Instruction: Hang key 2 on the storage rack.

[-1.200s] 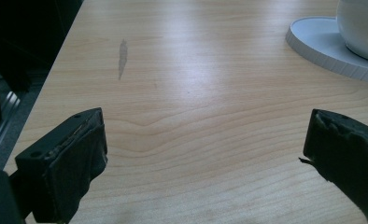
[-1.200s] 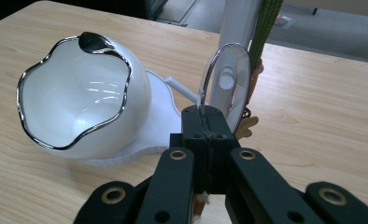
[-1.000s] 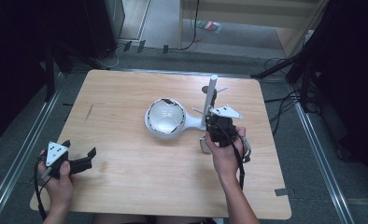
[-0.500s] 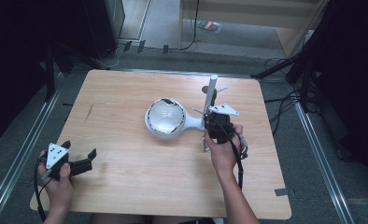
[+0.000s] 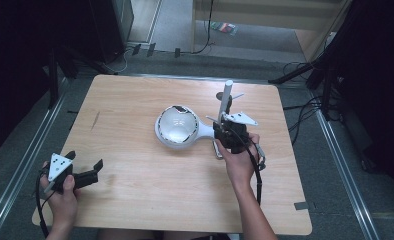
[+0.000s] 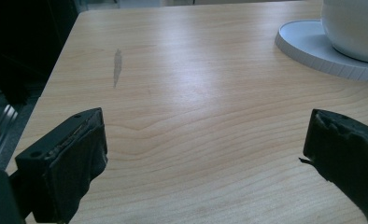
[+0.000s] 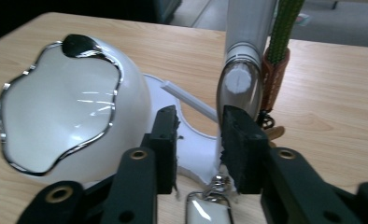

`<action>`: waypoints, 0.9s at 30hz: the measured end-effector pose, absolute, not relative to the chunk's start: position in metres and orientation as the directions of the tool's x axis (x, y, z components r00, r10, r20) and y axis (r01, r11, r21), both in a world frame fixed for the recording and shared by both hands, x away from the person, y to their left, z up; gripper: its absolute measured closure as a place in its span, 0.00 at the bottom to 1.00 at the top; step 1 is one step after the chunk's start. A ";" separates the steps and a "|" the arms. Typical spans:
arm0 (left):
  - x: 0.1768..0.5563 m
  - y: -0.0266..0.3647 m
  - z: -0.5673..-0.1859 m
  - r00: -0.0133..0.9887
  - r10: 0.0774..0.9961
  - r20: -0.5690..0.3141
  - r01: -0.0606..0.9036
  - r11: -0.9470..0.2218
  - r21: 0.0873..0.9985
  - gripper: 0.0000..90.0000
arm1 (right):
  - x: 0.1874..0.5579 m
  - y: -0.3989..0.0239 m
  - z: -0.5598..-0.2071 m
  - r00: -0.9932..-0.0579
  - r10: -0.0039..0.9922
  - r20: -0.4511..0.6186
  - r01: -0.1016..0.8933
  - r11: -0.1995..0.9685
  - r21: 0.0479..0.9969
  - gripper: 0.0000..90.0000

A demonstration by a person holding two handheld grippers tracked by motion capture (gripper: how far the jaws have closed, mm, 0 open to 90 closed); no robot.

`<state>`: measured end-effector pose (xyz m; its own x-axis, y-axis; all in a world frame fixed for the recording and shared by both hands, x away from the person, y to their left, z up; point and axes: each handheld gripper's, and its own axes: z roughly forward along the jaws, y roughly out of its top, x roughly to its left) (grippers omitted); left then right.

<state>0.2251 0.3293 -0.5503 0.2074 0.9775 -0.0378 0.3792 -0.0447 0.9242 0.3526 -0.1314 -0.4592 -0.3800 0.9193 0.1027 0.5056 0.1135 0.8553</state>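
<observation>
Light wooden surface on dark floor, cables behind. White glossy dome-shaped object with chrome rim sits near surface centre on flat white base. Upright grey-white tube stands just right of dome, green stem and brown band beside it. Right tool at base, jaws narrowly parted, nothing gripped. Left tool at near-left corner, jaws wide apart, empty.

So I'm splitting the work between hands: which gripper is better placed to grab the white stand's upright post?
Right. The right gripper sits at the upright post, jaws partly open. The left gripper hovers open near the table's corner, well away.
</observation>
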 end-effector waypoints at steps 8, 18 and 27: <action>0.225 0.330 -0.550 0.209 0.977 -0.044 0.383 -0.040 0.923 0.00 | 0.344 -0.141 -0.464 -0.395 0.911 0.118 0.467 0.088 0.880 0.59; 0.226 0.330 -0.550 0.217 0.975 -0.039 0.396 -0.052 0.917 0.00 | 0.334 -0.154 -0.469 -0.383 0.920 0.082 0.417 0.093 0.904 0.42; 0.228 0.329 -0.550 0.224 0.974 -0.036 0.400 -0.058 0.914 0.00 | 0.321 -0.160 -0.468 -0.376 0.925 0.059 0.451 0.127 0.884 0.26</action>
